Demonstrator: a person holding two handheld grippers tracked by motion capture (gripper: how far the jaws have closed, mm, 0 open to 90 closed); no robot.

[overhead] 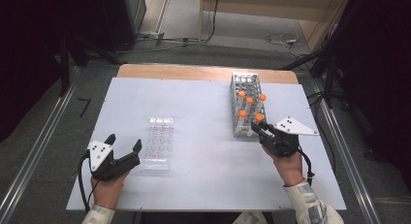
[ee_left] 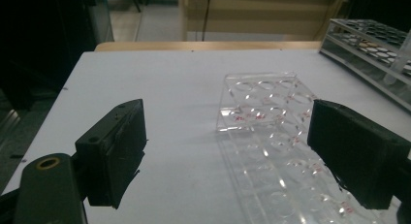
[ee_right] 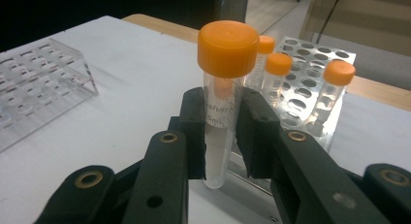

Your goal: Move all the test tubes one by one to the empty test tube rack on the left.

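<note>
The right gripper (ee_right: 220, 136) clamps a clear, orange-capped tube (ee_right: 224, 88) upright just beside the white rack (ee_right: 310, 73) — faint lettering readable up close — while the left gripper (overhead: 125, 144) gapes empty beside the clear tray (overhead: 159, 141).

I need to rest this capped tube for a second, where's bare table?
Free: the wide strip between the clear plate and the tube rack, and the table's far left. Crowded: around the rack, where the right tongs grip the tube.
</note>
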